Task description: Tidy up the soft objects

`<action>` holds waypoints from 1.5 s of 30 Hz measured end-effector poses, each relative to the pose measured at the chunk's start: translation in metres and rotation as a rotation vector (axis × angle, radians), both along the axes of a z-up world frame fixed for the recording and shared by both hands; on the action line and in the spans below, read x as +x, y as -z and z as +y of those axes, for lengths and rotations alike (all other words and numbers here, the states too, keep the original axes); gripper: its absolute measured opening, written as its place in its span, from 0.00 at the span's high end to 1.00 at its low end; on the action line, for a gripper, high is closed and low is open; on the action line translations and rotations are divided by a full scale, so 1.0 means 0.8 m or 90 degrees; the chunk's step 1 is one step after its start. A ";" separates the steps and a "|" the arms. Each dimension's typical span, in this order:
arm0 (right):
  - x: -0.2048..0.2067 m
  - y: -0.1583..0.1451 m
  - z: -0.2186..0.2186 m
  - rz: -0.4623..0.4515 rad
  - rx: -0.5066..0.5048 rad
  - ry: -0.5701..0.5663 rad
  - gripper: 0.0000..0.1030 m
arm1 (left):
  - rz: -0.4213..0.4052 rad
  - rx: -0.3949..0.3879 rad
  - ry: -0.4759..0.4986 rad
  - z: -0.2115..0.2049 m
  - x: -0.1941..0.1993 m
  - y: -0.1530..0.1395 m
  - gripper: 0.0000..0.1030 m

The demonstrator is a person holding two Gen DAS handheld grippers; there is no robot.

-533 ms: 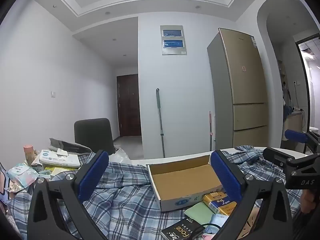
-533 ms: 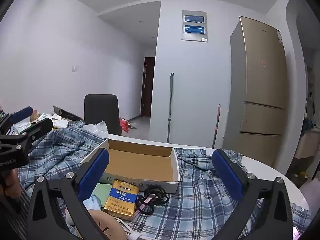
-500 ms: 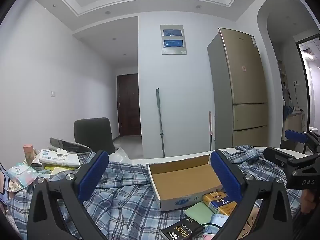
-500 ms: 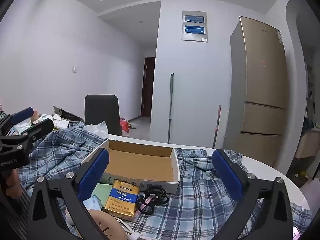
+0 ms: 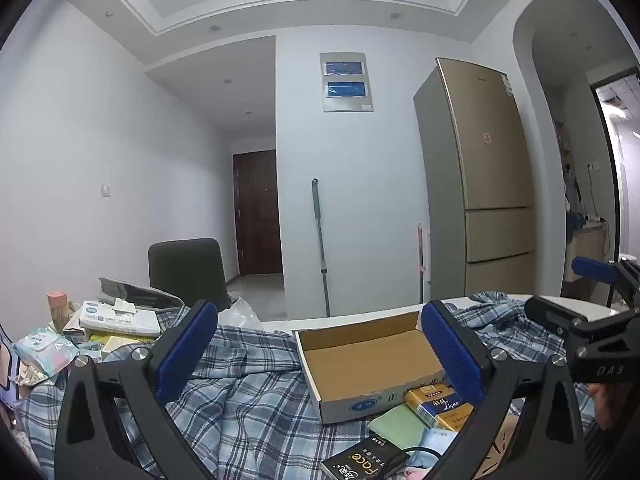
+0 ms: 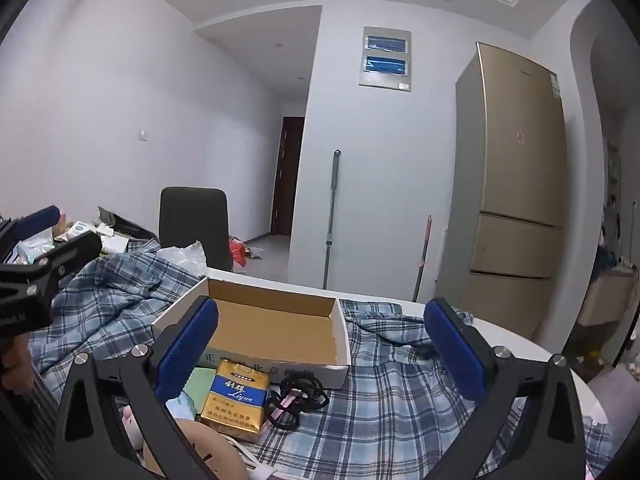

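Observation:
A blue plaid shirt (image 5: 248, 384) lies spread over the white table; it also shows in the right wrist view (image 6: 384, 380). An empty cardboard box (image 5: 368, 360) sits on the shirt, also in the right wrist view (image 6: 276, 328). My left gripper (image 5: 320, 344) is open and empty, held above the shirt in front of the box. My right gripper (image 6: 320, 344) is open and empty, above the box's front edge. Each gripper shows at the edge of the other's view, the right one (image 5: 592, 312) and the left one (image 6: 44, 240).
A yellow cigarette pack (image 6: 236, 400), a black cable bundle (image 6: 296, 400), a green pad (image 5: 396, 426) and a black pack (image 5: 360, 460) lie before the box. Tissue packs (image 5: 116, 320) pile at the left. A black chair (image 5: 186, 268) and a fridge (image 5: 480, 176) stand beyond.

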State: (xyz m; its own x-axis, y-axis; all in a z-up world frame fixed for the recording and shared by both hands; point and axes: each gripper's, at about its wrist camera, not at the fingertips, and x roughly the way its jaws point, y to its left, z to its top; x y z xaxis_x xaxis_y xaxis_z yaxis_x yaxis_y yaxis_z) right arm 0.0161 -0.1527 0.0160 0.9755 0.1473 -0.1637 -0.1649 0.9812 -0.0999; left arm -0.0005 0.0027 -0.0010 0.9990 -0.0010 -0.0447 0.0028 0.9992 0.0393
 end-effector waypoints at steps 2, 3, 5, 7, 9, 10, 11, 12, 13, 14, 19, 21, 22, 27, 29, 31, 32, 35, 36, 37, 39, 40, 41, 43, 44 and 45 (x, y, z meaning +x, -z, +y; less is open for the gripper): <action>-0.002 0.000 0.001 -0.004 -0.006 -0.002 0.00 | -0.002 -0.004 -0.003 0.002 -0.001 0.000 0.00; -0.003 -0.001 0.002 -0.007 -0.007 -0.002 0.00 | -0.001 -0.003 -0.005 0.002 -0.001 0.000 0.00; -0.004 -0.001 0.000 -0.009 -0.004 -0.004 0.00 | 0.001 0.001 -0.006 0.001 0.000 0.000 0.00; -0.004 -0.002 0.000 -0.007 -0.001 -0.005 0.00 | 0.002 0.003 -0.007 -0.001 0.000 -0.001 0.00; -0.003 -0.001 0.000 -0.007 0.000 -0.005 0.00 | 0.002 0.002 -0.006 0.000 0.000 -0.002 0.00; -0.003 0.000 0.000 -0.006 0.000 -0.006 0.00 | 0.002 0.001 -0.008 -0.001 0.000 -0.001 0.00; -0.003 0.000 0.000 -0.004 0.000 -0.007 0.00 | 0.003 0.000 -0.011 -0.001 0.000 -0.001 0.00; -0.002 -0.001 0.000 -0.002 0.000 -0.007 0.00 | 0.004 -0.001 -0.012 -0.002 0.001 0.000 0.00; -0.002 0.000 0.000 -0.002 0.002 -0.007 0.00 | 0.007 -0.002 -0.012 -0.002 0.002 0.000 0.00; -0.003 0.000 0.000 -0.002 0.001 -0.006 0.00 | 0.010 -0.002 -0.012 -0.002 0.003 0.000 0.00; -0.001 0.001 0.001 -0.003 -0.001 -0.006 0.00 | 0.020 -0.019 -0.013 0.004 0.005 0.000 0.00; -0.003 0.001 0.001 -0.008 -0.001 -0.007 0.00 | 0.020 -0.018 -0.013 0.005 0.006 -0.001 0.00; -0.004 0.001 0.000 -0.011 0.000 -0.008 0.00 | 0.018 -0.014 -0.013 0.005 0.005 -0.001 0.00; -0.008 -0.001 0.002 -0.020 -0.002 -0.011 0.00 | 0.014 -0.006 -0.012 0.004 0.003 -0.001 0.00; -0.008 -0.001 0.002 -0.019 -0.002 -0.011 0.00 | 0.015 -0.006 -0.013 0.004 0.003 0.000 0.00; -0.008 -0.001 0.003 -0.020 -0.002 -0.010 0.00 | 0.015 -0.005 -0.012 0.004 0.002 0.000 0.00; -0.008 -0.001 0.003 -0.021 -0.001 -0.009 0.00 | 0.015 -0.005 -0.011 0.005 0.002 0.000 0.00; -0.007 -0.001 0.002 -0.021 0.002 -0.008 0.00 | 0.015 -0.003 -0.009 0.003 0.002 0.000 0.00; -0.007 0.000 0.001 -0.020 0.003 -0.007 0.00 | 0.014 -0.002 -0.009 0.002 0.002 0.000 0.00; -0.006 0.000 0.000 -0.018 0.004 -0.007 0.00 | 0.013 -0.001 -0.013 0.001 0.002 -0.001 0.00; -0.006 0.001 -0.002 -0.017 0.005 -0.005 0.00 | 0.007 0.006 -0.028 -0.003 0.000 -0.001 0.00; -0.006 0.001 -0.002 -0.017 0.005 -0.005 0.00 | 0.005 0.010 -0.022 -0.004 -0.001 -0.001 0.00; -0.007 0.001 -0.002 -0.017 0.005 -0.006 0.00 | 0.004 0.012 -0.015 -0.007 -0.001 0.000 0.00; -0.007 0.001 -0.002 -0.016 0.001 -0.004 0.00 | 0.002 0.016 -0.012 -0.008 -0.002 0.000 0.00; -0.006 0.002 -0.001 -0.012 -0.001 -0.006 0.00 | 0.002 0.017 -0.010 -0.009 -0.002 0.000 0.00; -0.004 0.002 -0.001 -0.008 0.000 -0.011 0.00 | 0.002 0.018 -0.009 -0.009 -0.002 0.000 0.00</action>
